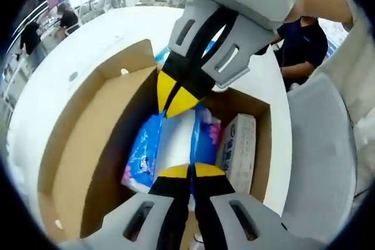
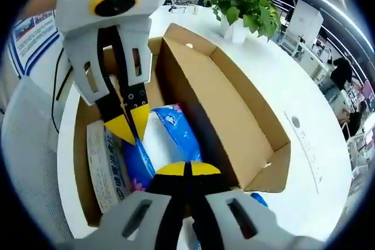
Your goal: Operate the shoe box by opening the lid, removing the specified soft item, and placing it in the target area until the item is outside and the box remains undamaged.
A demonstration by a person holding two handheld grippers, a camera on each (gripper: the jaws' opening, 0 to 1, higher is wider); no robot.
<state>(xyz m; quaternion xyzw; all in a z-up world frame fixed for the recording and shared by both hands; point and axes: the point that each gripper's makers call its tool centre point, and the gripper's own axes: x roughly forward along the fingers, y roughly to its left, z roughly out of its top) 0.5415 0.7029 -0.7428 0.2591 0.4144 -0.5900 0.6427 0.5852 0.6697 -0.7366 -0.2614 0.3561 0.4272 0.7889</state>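
The brown cardboard shoe box point(image 2: 234, 115) lies with its lid already open, so removal is the step in hand. Both the left gripper point(image 1: 190, 171) and right gripper point(image 2: 187, 168) pinch the blue-and-white soft plastic pack point(image 1: 143, 153) inside, jaws closed. Next, I judge, lift it straight out toward twelve o'clock, clear of the white carton point(image 1: 237, 150) beside it.

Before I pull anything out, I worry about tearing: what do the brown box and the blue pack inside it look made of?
The brown open shoe box looks like matte plain cardboard, with folded flaps and raw edges. The blue-and-white soft pack looks like glossy thin plastic film, wrinkled and shiny, probably wrapping tissues.
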